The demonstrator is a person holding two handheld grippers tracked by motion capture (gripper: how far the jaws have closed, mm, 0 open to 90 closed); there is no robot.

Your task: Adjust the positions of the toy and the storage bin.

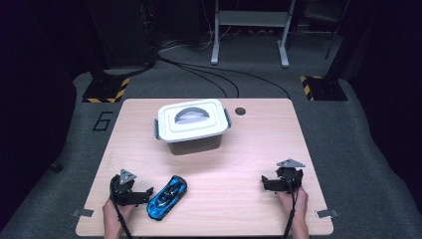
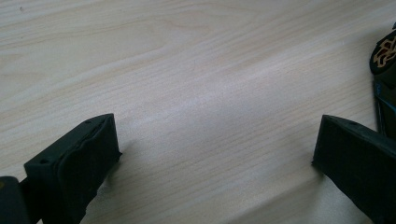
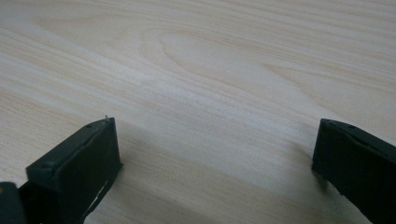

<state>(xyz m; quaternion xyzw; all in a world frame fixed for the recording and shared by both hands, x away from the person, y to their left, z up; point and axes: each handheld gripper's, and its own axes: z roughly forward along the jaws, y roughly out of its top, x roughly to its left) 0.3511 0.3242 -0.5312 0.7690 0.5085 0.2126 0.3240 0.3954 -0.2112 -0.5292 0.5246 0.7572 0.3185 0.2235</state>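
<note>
A blue and black toy car lies near the front left of the wooden table, and its edge shows at the right border of the left gripper view as the toy car. My left gripper rests on the table just left of the car, jaws open and empty; the left gripper has bare wood between its jaws. My right gripper rests near the front right, also open and empty; the right gripper has nothing but wood ahead of it. A white lidded box with a grey handle stands at the middle back.
A small dark round hole sits in the table right of the box. Metal clips stick out at the front corners. Beyond the table are cables, stand feet and a grey floor.
</note>
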